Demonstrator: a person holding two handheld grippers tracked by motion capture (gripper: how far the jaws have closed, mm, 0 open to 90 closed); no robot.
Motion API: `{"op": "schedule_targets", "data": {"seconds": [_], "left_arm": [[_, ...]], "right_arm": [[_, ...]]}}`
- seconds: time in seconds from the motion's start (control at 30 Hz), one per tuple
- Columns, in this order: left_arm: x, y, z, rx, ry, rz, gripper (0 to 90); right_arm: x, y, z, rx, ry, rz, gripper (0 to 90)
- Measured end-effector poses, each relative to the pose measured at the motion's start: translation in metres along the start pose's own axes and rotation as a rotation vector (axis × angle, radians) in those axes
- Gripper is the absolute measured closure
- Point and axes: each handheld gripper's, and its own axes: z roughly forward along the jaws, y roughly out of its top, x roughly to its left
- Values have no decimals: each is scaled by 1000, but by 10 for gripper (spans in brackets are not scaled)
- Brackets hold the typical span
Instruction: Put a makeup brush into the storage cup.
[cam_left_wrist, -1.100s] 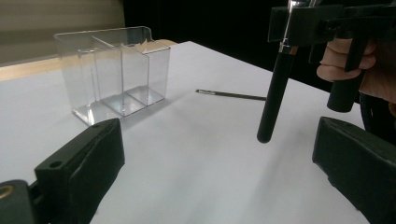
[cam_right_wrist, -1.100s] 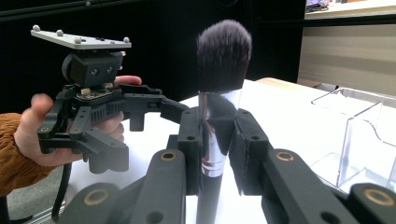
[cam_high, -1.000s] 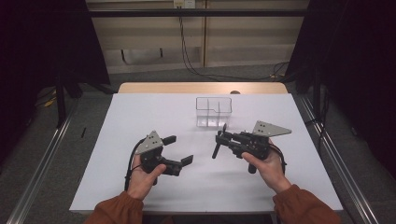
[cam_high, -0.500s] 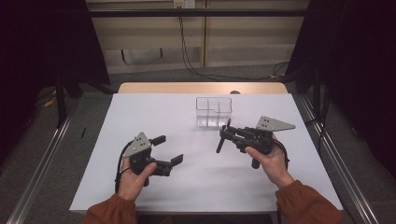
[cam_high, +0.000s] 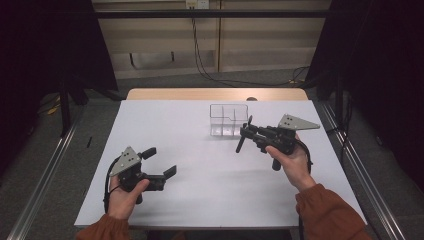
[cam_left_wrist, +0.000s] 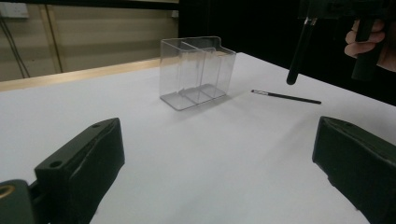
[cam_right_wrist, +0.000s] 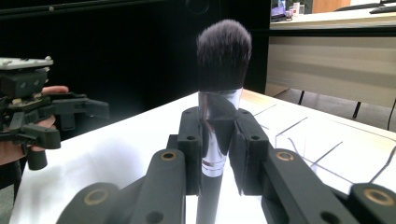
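My right gripper hovers just right of a clear divided box and is shut on a makeup brush. In the right gripper view the jaws clamp the silver ferrule, and the dark bristles of the brush point up. The brush's black handle hangs down in the left gripper view. My left gripper is held low over the near left of the white table, open, with nothing between its jaws. The clear box stands beyond it.
A thin dark pencil-like stick lies on the table right of the box, below the right gripper. The white table top has bare room in the middle and front. Dark curtains and metal rails flank the table.
The left gripper has drawn back to the left and toward the near edge, still open. The right gripper has shifted right and a little farther away, holding the brush.
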Motion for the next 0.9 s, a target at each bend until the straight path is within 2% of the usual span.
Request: {"op": "schedule_targets", "data": {"seconds": [0.07,0.13,0.2,0.4,0.43,0.57,0.73,0.9], "left_arm": [[0,-2,-4,3,17,3,23],[0,-4,-7,2,13,-11,23],[0,-6,-10,-2,36,3,29],[4,-7,-17,-28,46,-12,29],[4,-7,-18,-26,56,-9,29],[-1,-7,-21,-30,51,-7,29],[-1,-10,-24,-13,63,3,29],[0,-14,-22,11,58,14,29]], "right_arm": [[-2,2,0,0,-8,-1,762],[-5,4,1,0,-15,1,762],[-7,6,2,0,-23,-3,763],[-15,13,3,-3,-53,-6,762],[-16,14,4,-2,-55,-9,762],[-20,19,6,-3,-70,-13,762],[-29,25,10,-3,-100,-27,762],[-37,32,15,5,-127,-36,762]]}}
